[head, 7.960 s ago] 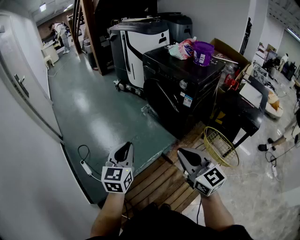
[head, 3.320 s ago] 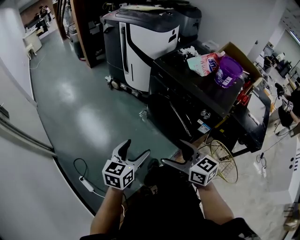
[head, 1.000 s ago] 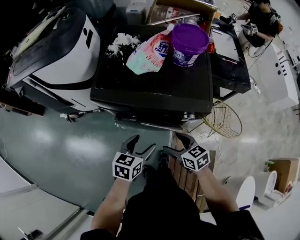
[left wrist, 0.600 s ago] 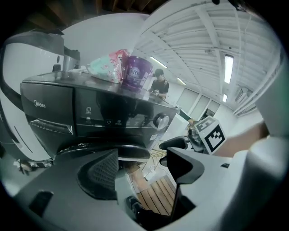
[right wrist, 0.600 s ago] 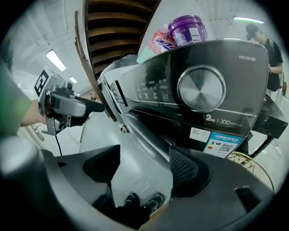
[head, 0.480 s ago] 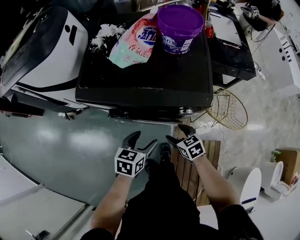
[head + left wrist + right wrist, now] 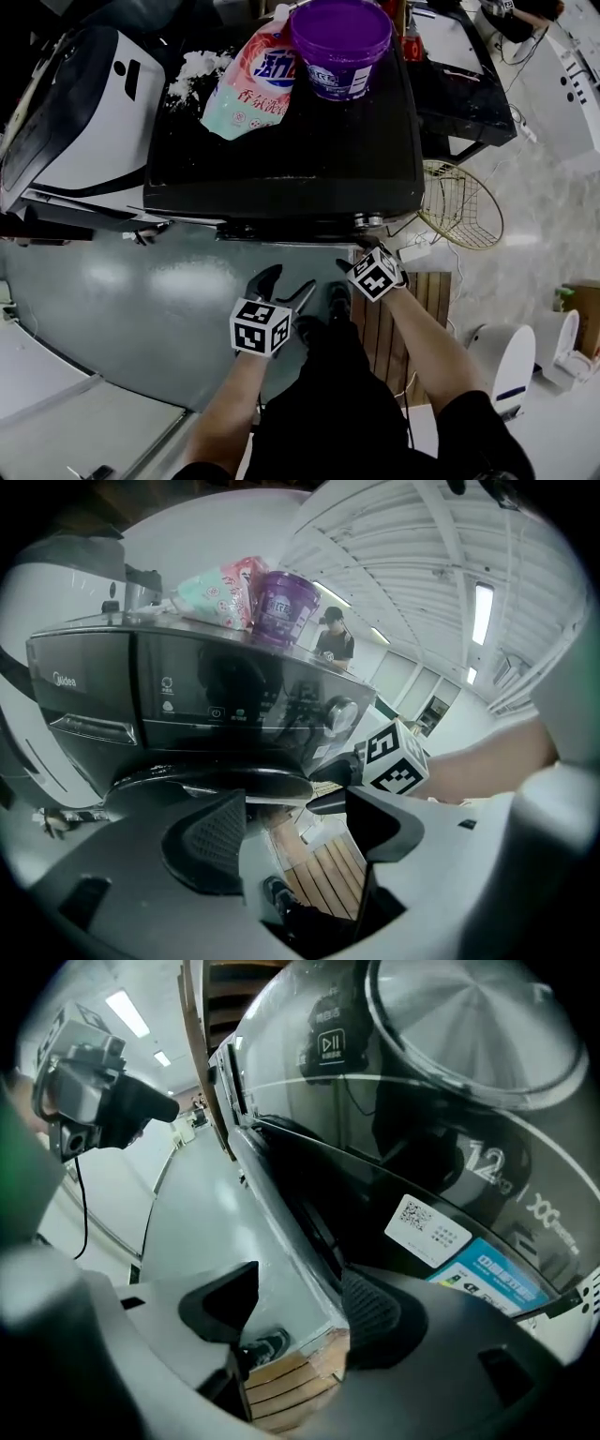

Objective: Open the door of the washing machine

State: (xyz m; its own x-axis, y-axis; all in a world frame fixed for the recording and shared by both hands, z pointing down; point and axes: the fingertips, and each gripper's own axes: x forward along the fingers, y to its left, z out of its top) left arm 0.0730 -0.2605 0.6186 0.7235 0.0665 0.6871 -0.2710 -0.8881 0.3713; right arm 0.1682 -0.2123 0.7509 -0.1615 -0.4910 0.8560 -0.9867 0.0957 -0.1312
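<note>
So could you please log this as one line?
approach | left gripper open, empty | right gripper jaws just closing, nothing between | door shut

Looks like a test lab or workshop hall, not a home. A black washing machine point(image 7: 356, 155) stands loose on a painted grey-green floor point(image 7: 141, 291) beside a white-and-black machine point(image 7: 70, 131). Wooden pallet point(image 7: 433, 292) and wire basket point(image 7: 461, 208) at its side, detergent bag point(image 7: 251, 84) and purple tub point(image 7: 339, 42) on top. Strip lights point(image 7: 483, 611) on a high ribbed ceiling, person point(image 7: 333, 641) at the back.
</note>
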